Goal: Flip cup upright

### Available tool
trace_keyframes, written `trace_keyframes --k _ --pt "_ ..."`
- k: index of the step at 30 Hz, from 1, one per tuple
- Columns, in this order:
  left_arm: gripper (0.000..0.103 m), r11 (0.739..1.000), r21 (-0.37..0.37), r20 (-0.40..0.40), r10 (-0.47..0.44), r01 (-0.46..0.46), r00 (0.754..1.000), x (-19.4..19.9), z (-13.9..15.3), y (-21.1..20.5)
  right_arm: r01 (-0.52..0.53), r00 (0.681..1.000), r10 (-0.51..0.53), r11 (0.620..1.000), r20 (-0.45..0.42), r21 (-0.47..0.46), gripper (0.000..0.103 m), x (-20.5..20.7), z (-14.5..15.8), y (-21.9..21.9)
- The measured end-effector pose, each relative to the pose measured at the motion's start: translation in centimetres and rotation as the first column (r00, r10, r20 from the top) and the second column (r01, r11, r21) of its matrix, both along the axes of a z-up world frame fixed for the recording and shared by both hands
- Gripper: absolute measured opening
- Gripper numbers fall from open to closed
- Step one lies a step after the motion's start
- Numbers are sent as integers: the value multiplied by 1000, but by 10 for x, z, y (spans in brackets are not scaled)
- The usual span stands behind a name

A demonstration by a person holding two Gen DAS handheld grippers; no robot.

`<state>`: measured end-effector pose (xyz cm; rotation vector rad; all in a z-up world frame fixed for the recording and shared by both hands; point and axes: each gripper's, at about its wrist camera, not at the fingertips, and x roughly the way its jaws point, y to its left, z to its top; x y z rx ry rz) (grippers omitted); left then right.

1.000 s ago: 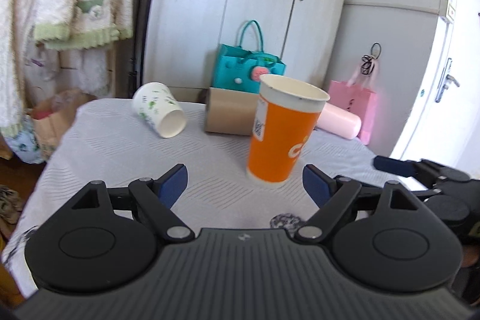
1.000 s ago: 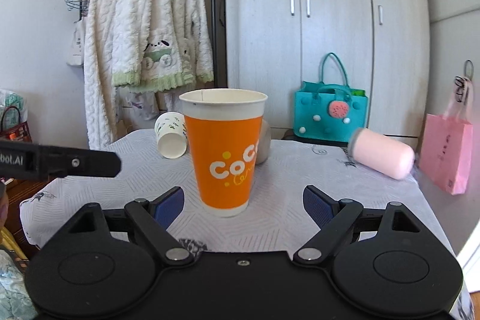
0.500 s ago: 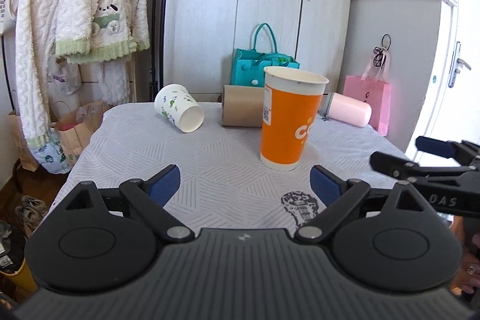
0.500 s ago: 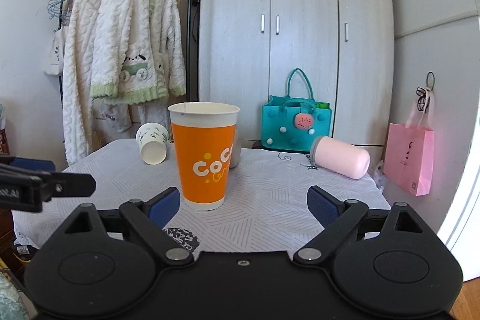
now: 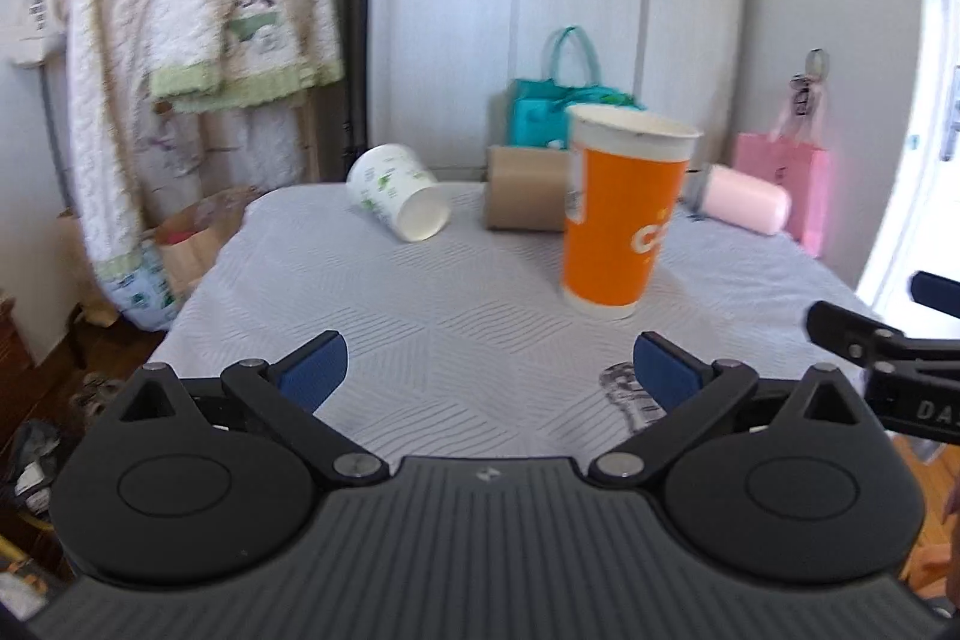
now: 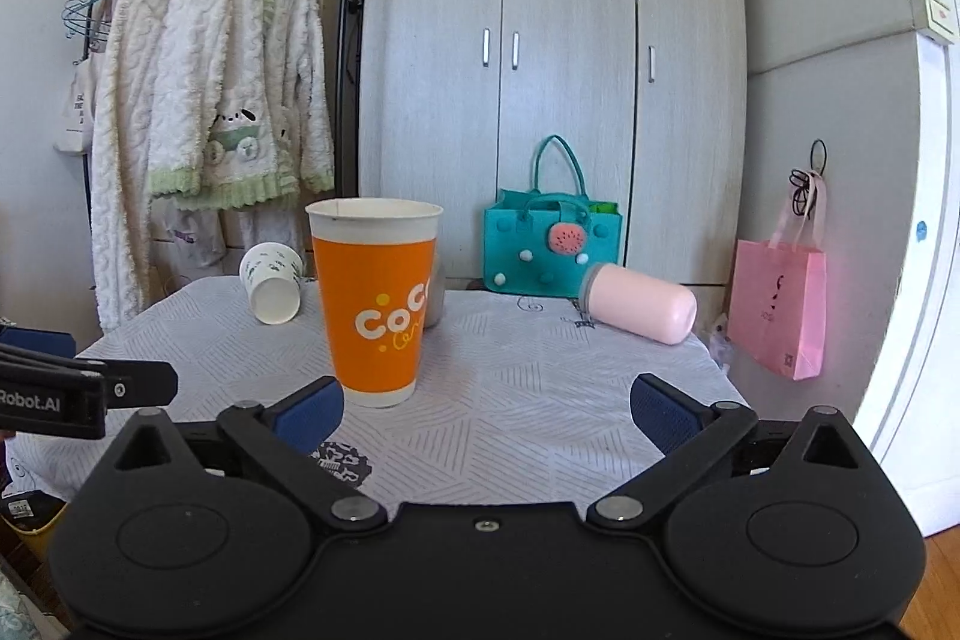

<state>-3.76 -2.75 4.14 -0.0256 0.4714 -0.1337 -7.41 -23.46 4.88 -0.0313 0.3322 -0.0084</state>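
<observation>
An orange paper cup (image 5: 621,214) stands upright on the white-clothed table (image 5: 420,316); it also shows in the right wrist view (image 6: 375,304). A white cup with green print (image 5: 399,190) lies on its side at the back left, also in the right wrist view (image 6: 271,282). A brown cup (image 5: 525,187) and a pink cup (image 5: 744,199) lie on their sides at the back; the pink cup also shows in the right wrist view (image 6: 639,301). My left gripper (image 5: 489,370) is open and empty, short of the orange cup. My right gripper (image 6: 486,409) is open and empty, just right of the orange cup.
A teal bag (image 6: 552,244) and a grey wardrobe (image 6: 540,70) stand behind the table. A pink bag (image 6: 777,307) hangs at the right. White garments (image 6: 204,124) hang on a rack at the left. The other gripper's arm shows at each view's edge.
Both grippers have drawn back from the orange cup, which stays upright. The left wrist view has swung slightly left and is blurred.
</observation>
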Motion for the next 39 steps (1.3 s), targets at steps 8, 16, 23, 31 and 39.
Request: trace_keyframes --k 8,16,23,31,39 --pt "103 999 7 4 39 -39 999 -5 -3 2 30 999 -29 1000 -18 11 103 -1 -2 2" --pt "103 999 44 6 14 -14 1000 -7 -4 -7 72 997 -72 997 -32 13 103 -1 -3 1" --pt "103 999 42 17 31 -32 999 -10 -5 -3 82 996 -81 997 -36 17 103 -3 -2 0" --pt "103 996 74 44 40 -43 998 -14 -5 -2 91 995 -90 996 -39 19 103 -4 -1 1" --pt "103 995 64 43 77 -79 996 -15 -4 4 100 994 -100 995 -35 13 103 -6 0 3"
